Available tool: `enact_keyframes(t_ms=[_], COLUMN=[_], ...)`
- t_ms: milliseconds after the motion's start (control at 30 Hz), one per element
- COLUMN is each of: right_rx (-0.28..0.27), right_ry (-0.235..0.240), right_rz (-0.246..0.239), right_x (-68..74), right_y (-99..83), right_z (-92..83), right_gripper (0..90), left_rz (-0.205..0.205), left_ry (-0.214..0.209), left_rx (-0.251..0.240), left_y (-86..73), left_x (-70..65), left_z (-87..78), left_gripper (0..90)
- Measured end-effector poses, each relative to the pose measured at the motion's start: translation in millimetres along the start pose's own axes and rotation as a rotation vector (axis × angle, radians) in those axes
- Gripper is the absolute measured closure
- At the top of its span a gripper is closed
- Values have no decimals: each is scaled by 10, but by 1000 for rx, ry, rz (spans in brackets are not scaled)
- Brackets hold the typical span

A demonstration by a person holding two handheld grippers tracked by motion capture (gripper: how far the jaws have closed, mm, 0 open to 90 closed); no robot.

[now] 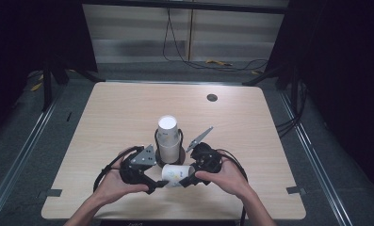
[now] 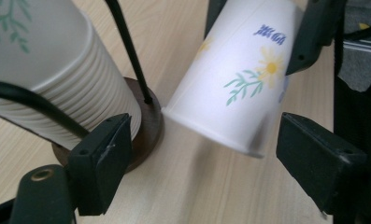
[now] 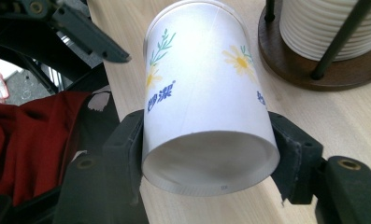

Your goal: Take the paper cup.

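Right hand-held gripper [image 3: 206,149] clamps a smooth white paper cup [image 3: 206,107] printed with daisies and blue characters, lying on its side above the pale wood worktop [image 1: 128,113], long axis running left to right. Left hand-held gripper [image 2: 220,154] stands open beside it. Behind, ribbed stacked cups [image 1: 167,139] sit upside down in a dark round-based holder [image 3: 314,70].

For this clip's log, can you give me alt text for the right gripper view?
The right gripper has its two black jaws closed on the sides of a white paper cup printed with yellow daisies and blue characters, its recessed base toward the camera. Behind it at upper right, a stack of ribbed white cups sits in a dark wooden holder with black rods on the light wood table.
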State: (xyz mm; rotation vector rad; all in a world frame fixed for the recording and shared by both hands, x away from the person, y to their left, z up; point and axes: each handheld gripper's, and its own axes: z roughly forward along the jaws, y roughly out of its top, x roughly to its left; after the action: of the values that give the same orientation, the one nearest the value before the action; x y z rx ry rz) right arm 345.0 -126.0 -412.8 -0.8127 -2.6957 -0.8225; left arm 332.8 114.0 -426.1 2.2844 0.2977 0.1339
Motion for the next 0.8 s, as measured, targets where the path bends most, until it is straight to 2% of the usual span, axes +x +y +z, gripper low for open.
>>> enact_keyframes(t_ms=[367,467,567,700,800], right_rx=[-84,-122,-150,-183,-213], right_ry=[2,0,-2,-6,-3], right_rz=[7,0,-2,-14,-23], right_x=[-44,-39,-41,-44,-40], right_y=[-113,-119,-127,-141,-143], right_z=[-35,-59,-59,-71,-86], right_gripper=[360,361,361,361,362], left_rz=[-66,-101,-119,-128,-131], left_ry=[-4,-10,-6,-12,-22], left_rx=[-68,-94,-119,-155,-159], left_y=[-67,-90,-105,-117,-121], left_x=[100,126,153,168,166], left_z=[-138,-171,-214,-245,-237], left_gripper=[187,186,185,185,183])
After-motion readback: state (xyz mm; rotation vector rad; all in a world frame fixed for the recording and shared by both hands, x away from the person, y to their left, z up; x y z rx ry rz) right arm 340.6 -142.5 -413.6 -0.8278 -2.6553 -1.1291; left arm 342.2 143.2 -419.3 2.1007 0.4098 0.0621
